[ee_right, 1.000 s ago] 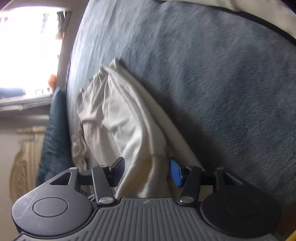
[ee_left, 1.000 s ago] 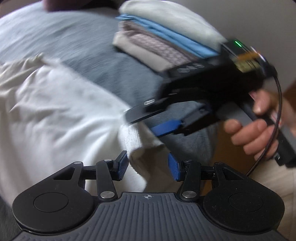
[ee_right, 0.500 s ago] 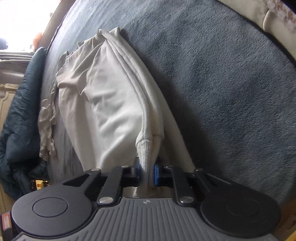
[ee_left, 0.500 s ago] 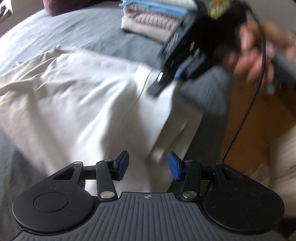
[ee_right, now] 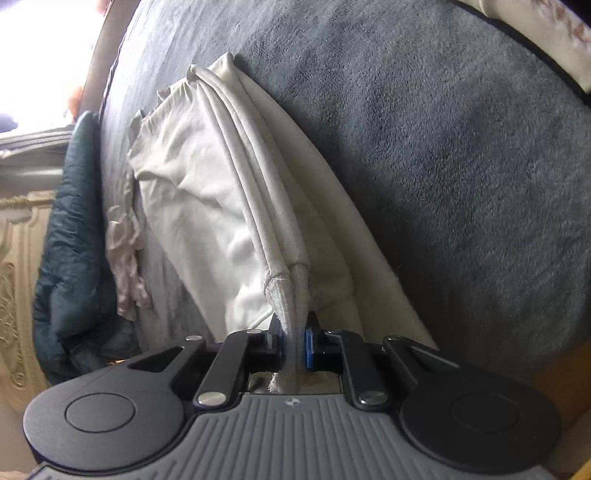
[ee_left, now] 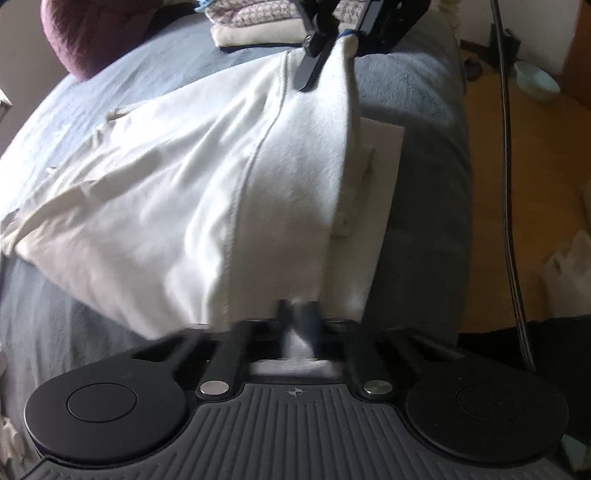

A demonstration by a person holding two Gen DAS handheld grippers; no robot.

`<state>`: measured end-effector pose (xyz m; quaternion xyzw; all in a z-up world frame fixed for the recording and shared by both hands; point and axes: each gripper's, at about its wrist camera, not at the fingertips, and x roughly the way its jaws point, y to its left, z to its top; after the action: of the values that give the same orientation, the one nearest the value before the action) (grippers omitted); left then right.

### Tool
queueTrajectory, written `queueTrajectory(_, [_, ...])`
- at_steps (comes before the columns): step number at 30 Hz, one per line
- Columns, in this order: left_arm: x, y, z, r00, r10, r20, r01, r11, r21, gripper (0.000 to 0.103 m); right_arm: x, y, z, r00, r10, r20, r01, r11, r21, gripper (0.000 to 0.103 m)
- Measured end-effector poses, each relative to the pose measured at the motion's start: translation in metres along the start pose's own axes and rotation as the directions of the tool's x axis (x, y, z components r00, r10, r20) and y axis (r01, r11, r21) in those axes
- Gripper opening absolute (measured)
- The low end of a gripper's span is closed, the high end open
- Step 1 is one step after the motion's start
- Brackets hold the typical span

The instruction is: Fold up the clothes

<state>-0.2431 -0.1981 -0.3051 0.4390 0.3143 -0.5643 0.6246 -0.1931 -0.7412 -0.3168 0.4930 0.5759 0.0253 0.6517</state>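
Observation:
A cream-white garment (ee_left: pixel 221 184) lies spread on the grey-blue bed cover (ee_left: pixel 417 92). My left gripper (ee_left: pixel 297 321) is shut on its near edge, the fingers blurred against the cloth. In the left wrist view my right gripper (ee_left: pixel 332 40) pinches the garment's far corner and holds it a little above the bed. The right wrist view shows that gripper (ee_right: pixel 293 339) shut on a ribbed cuff (ee_right: pixel 284 299), with the garment (ee_right: pixel 207 206) stretching away in long folds.
A stack of folded clothes (ee_left: pixel 258 22) and a maroon cushion (ee_left: pixel 96 33) sit at the bed's far end. Wooden floor (ee_left: pixel 535 184), a pale bowl (ee_left: pixel 535 83) and a black cable (ee_left: pixel 509 184) lie to the right. A dark quilt (ee_right: pixel 70 240) and crumpled beige cloth (ee_right: pixel 125 258) flank the garment.
My right gripper shut on the ribbed cuff and raised it slightly. My left gripper swung over the garment toward its near edge and shut on the cloth there.

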Motion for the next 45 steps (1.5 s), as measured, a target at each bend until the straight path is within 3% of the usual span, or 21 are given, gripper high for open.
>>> queueTrajectory(4, [-0.022, 0.0, -0.01, 1.0, -0.019, 0.024, 0.018, 1.0, 0.021, 0.001, -0.007, -0.002, -0.005, 1.0, 0.009, -0.007, -0.009, 1.0, 0.001, 0.012])
queueTrajectory(9, [-0.02, 0.001, -0.016, 0.996, -0.084, -0.003, 0.084, 0.996, 0.031, 0.001, 0.01, -0.018, -0.013, 0.994, -0.109, -0.03, 0.107, 0.993, -0.041, 0.012])
queueTrajectory(11, [-0.018, 0.005, -0.015, 0.994, -0.112, -0.013, 0.112, 0.994, 0.015, 0.001, 0.014, -0.022, -0.015, 0.993, -0.112, -0.033, 0.111, 0.993, -0.041, 0.012])
queueTrajectory(18, [-0.001, 0.015, -0.01, 0.982, -0.185, -0.035, 0.183, 0.982, -0.053, 0.001, 0.021, -0.005, -0.023, 0.971, -0.236, 0.024, 0.236, 0.946, -0.222, 0.012])
queueTrajectory(24, [0.017, 0.021, -0.008, 0.968, -0.242, -0.07, 0.231, 0.963, -0.136, 0.004, 0.049, 0.015, -0.041, 0.917, -0.379, 0.124, 0.393, 0.808, -0.439, 0.016])
queueTrajectory(28, [-0.003, 0.044, -0.015, 0.949, -0.305, -0.076, 0.277, 0.926, -0.255, 0.012, 0.043, 0.027, -0.054, 0.887, -0.426, 0.177, 0.451, 0.72, -0.527, 0.043])
queueTrajectory(30, [-0.018, 0.056, -0.02, 0.95, -0.305, -0.073, 0.27, 0.913, -0.305, 0.015, 0.029, 0.032, -0.059, 0.874, -0.446, 0.195, 0.474, 0.691, -0.546, 0.043])
queueTrajectory(33, [-0.024, 0.077, -0.028, 0.975, -0.21, -0.076, 0.172, 0.923, -0.345, 0.016, 0.003, 0.052, -0.058, 0.871, -0.404, 0.279, 0.488, 0.656, -0.576, 0.037])
queueTrajectory(34, [-0.022, 0.086, -0.029, 0.982, -0.171, -0.078, 0.132, 0.923, -0.36, 0.016, -0.003, 0.061, -0.054, 0.873, -0.368, 0.32, 0.488, 0.635, -0.599, 0.029])
queueTrajectory(37, [0.001, 0.113, -0.017, 0.994, -0.079, -0.078, 0.04, 0.907, -0.419, 0.016, 0.005, 0.094, -0.031, 0.87, -0.247, 0.427, 0.485, 0.589, -0.647, 0.02])
queueTrajectory(40, [0.026, 0.127, 0.003, 0.996, -0.066, -0.052, 0.033, 0.881, -0.471, 0.017, 0.035, 0.108, 0.006, 0.868, -0.163, 0.469, 0.481, 0.512, -0.712, 0.018])
queueTrajectory(43, [0.042, 0.128, 0.01, 0.996, -0.066, -0.062, 0.026, 0.863, -0.505, 0.022, 0.066, 0.113, 0.024, 0.884, -0.115, 0.452, 0.452, 0.455, -0.767, 0.018])
queueTrajectory(45, [0.052, 0.13, 0.005, 0.994, -0.067, -0.091, 0.008, 0.844, -0.537, 0.023, 0.085, 0.101, 0.031, 0.885, -0.183, 0.427, 0.463, 0.428, -0.776, 0.018])
